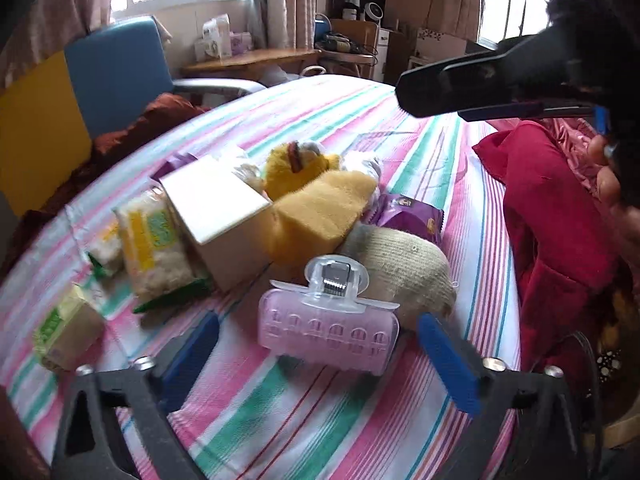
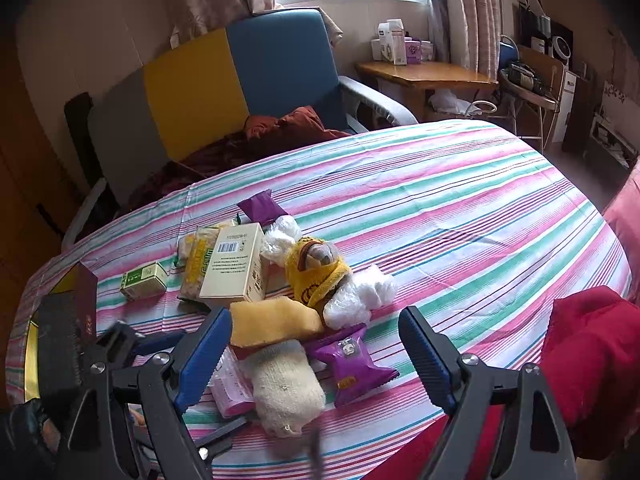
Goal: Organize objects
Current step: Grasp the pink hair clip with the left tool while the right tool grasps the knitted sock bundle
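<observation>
A pink hair clip [image 1: 328, 324] lies on the striped sheet [image 1: 304, 420], between the blue pads of my left gripper [image 1: 320, 360]. The pads stand clear of it on both sides, so the gripper is open. Behind the clip is a heap: a beige sock [image 1: 404, 276], a yellow sponge [image 1: 320, 212], a plush toy in a yellow hat [image 1: 296, 164], a cream box [image 1: 216, 204] and a purple packet [image 1: 408, 212]. My right gripper [image 2: 316, 344] hangs open over the sock [image 2: 288, 388] and purple packet [image 2: 348, 364], holding nothing.
A yellow snack bag [image 1: 154, 248] and a small green box [image 1: 64, 332] lie left of the heap. A dark red box [image 2: 84, 304] stands at the bed's left edge. Red cloth [image 2: 592, 360] is bunched on the right. A blue and yellow chair [image 2: 240, 80] stands behind the bed.
</observation>
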